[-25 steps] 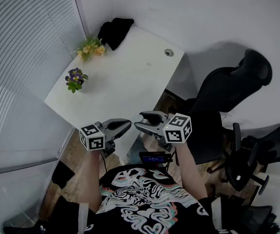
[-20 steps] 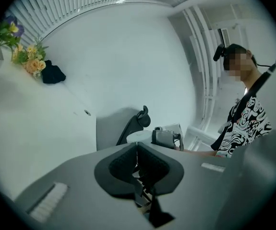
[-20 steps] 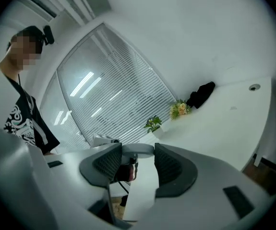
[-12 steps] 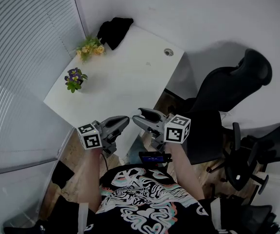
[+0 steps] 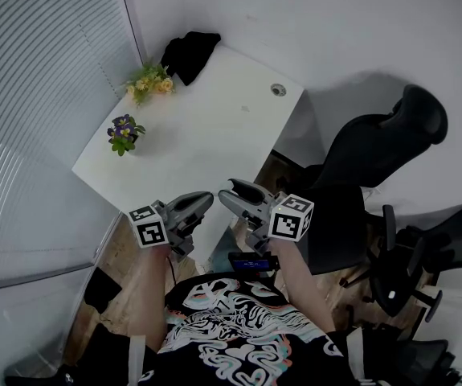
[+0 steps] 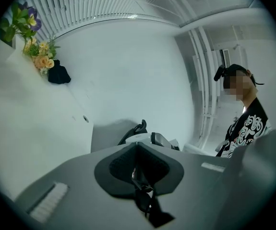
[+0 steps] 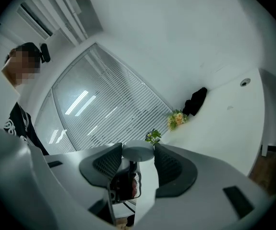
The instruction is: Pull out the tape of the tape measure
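Note:
In the head view my two grippers face each other just off the white table's near edge, tips almost touching. My right gripper has its jaws spread around a grey round tape measure, which fills the gap between the pads in the right gripper view. My left gripper is shut, its tips meeting right in front of the white-and-grey tape measure case. No drawn-out tape shows. Whether the left tips pinch the tape's end I cannot tell.
On the table stand a purple flower pot and a yellow bouquet, with a black cloth at the far corner. Black office chairs crowd the right side. Window blinds line the left wall.
Both grippers have rolled a little and lifted slightly, keeping their tips close together. The jaws look the same as before.

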Motion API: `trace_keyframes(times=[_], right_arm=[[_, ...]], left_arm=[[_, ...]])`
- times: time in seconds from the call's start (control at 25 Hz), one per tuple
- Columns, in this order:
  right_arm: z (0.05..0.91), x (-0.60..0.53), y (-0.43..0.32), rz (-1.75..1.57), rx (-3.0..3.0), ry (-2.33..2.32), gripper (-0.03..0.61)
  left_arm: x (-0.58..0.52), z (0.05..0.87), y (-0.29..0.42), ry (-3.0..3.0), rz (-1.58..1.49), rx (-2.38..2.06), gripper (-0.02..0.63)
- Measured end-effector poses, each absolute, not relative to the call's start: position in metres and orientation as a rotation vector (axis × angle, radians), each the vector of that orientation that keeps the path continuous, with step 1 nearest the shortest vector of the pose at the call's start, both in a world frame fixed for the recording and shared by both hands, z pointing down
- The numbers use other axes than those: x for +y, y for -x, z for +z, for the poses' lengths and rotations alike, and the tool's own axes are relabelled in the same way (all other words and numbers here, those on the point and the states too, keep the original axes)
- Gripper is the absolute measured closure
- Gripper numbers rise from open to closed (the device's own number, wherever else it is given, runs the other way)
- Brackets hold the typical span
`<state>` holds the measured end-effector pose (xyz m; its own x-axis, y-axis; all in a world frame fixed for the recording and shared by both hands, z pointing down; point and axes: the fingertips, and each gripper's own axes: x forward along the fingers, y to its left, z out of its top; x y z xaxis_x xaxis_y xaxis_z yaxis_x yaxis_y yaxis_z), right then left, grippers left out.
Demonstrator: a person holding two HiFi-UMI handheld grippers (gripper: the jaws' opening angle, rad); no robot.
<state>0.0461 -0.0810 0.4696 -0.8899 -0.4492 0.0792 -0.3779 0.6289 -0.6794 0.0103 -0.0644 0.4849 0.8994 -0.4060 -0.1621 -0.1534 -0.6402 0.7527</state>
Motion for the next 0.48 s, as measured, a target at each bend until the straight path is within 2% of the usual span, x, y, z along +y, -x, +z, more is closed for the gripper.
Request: trace_keyframes(times=[0.48], right_arm=[[0.4793,-0.0834,-0.0434,-1.156,2.747,0.785,0.362]], left_arm=[[-0.0685,0.4946,-0.0071,-2.249,-0.342,-0.452,0.607]])
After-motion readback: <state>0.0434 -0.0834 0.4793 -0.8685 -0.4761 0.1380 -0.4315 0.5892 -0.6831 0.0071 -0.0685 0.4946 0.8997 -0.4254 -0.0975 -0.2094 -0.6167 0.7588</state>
